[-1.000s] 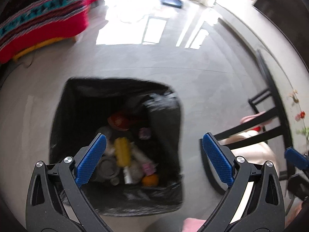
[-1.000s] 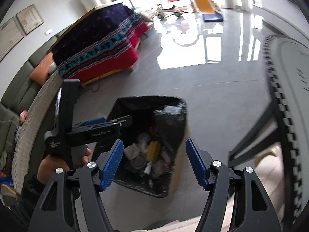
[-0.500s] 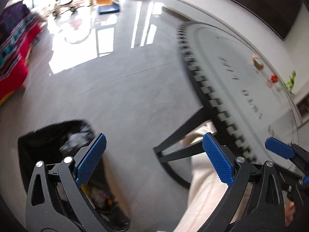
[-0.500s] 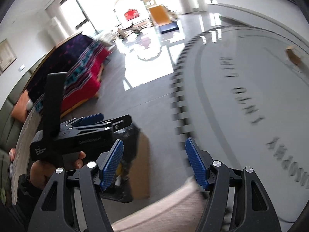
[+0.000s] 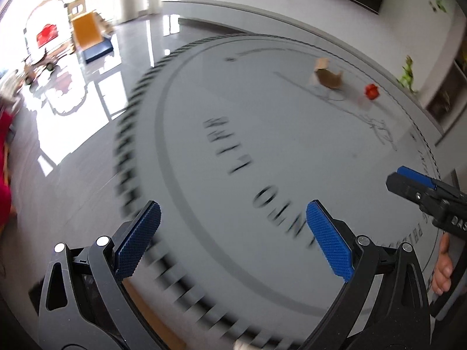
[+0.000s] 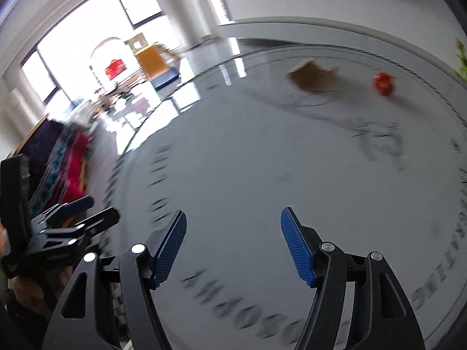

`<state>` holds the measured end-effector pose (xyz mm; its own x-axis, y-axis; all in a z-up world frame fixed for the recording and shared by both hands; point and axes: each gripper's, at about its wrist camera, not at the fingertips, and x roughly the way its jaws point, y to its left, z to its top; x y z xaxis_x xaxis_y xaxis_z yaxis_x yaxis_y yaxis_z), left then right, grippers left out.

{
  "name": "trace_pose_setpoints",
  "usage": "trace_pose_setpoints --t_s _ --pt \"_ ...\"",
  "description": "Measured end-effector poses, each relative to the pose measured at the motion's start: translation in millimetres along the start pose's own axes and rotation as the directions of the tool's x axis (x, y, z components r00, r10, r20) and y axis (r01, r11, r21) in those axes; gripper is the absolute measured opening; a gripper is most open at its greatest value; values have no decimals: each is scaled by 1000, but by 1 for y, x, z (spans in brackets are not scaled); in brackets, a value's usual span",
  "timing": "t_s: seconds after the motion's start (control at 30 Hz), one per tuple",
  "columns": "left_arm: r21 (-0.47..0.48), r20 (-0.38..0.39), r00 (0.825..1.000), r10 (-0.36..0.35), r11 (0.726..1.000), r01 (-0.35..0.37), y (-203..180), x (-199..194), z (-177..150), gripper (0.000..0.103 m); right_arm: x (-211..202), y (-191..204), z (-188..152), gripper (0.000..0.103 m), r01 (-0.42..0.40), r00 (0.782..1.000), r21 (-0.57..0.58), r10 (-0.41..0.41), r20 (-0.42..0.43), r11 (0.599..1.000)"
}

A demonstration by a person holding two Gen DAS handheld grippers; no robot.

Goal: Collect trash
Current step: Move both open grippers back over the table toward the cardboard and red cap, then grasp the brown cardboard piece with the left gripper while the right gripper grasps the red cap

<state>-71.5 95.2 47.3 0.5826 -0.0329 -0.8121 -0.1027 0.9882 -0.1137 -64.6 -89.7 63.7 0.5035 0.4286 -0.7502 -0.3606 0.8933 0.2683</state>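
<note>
Both views look over a round grey table [image 5: 262, 151] [image 6: 262, 160] with printed lettering. A crumpled brown paper scrap [image 5: 328, 77] [image 6: 313, 77] lies on its far side, and a small red object [image 5: 372, 91] [image 6: 383, 83] sits just right of it. My left gripper [image 5: 233, 220] hangs open over the table's near edge with nothing between its fingers. My right gripper [image 6: 233, 224] is open and empty too, well short of both items. Each gripper also shows at the side of the other's view. The trash bin is out of sight.
Glossy grey floor [image 5: 87, 134] lies left of the table, with a red patterned couch [image 6: 61, 163] and a yellow slide [image 5: 86, 33] near bright windows. A plant [image 5: 407, 71] stands by the far wall on the right.
Both grippers swung away from the black trash bin on the floor and now hang over the round table. The bin has left both views. Both stayed open and empty.
</note>
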Motion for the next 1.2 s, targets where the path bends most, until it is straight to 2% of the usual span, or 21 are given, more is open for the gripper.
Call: trace_pose_setpoints --t_s 0.37,0.67,0.93,1.2 --pt "146 -29 997 -66 987 69 -81 72 72 97 18 -101 45 68 157 986 132 -162 27 979" --pt "153 -93 992 -85 983 98 -114 139 127 97 49 -164 99 68 302 951 168 -308 15 938" --pt "172 -82 994 -69 982 82 -131 172 163 97 81 -187 145 68 361 929 157 -368 21 919" --pt "268 -68 996 -57 961 73 -158 196 186 97 102 -201 175 68 404 912 157 -410 5 901"
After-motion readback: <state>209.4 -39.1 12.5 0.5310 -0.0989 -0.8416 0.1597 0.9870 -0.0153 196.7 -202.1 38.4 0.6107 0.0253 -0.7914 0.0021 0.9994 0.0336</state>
